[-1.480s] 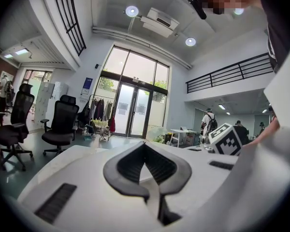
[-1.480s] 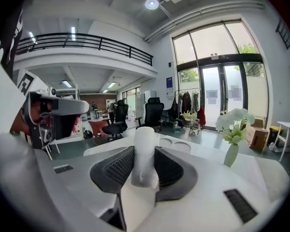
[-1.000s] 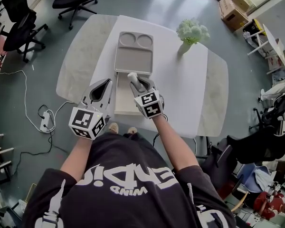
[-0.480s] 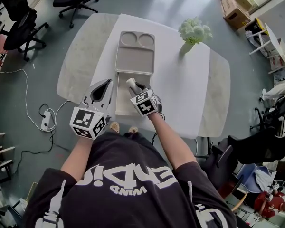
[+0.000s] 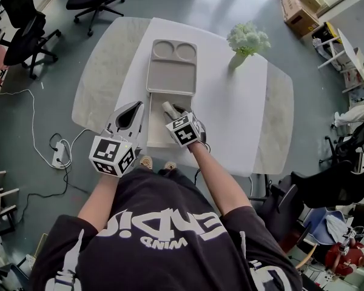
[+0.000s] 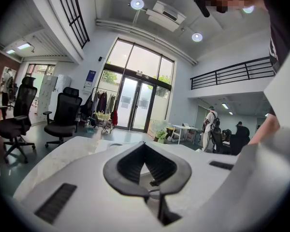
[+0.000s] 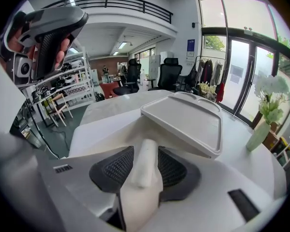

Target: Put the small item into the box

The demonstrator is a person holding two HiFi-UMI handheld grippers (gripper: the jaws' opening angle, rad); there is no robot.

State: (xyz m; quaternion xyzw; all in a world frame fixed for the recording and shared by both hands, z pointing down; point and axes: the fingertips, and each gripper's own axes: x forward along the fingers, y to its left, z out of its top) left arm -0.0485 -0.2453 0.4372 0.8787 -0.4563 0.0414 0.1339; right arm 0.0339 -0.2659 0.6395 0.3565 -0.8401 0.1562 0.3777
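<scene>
An open beige box [image 5: 159,135] lies on the white table [image 5: 230,114] right in front of me, its lid [image 5: 171,65] with two round recesses folded out beyond it. My right gripper [image 5: 170,110] hangs over the box's far end, shut on a small cream stick-shaped item [image 5: 167,107]. The right gripper view has that item [image 7: 145,163] pinched between the black pads [image 7: 113,170], with the lid [image 7: 183,120] ahead. Left of the box, over the table's edge, my left gripper [image 5: 138,105] is shut and holds nothing; in its own view its tips [image 6: 145,146] meet.
A vase of pale flowers [image 5: 247,40] stands at the table's far right; the right gripper view also has the vase [image 7: 268,110]. Office chairs [image 5: 30,35] stand far left. A power strip [image 5: 59,153] and cable lie on the floor at left.
My right gripper has drawn slightly back and left with the item, ending over the box's far end. The left gripper has stayed in place.
</scene>
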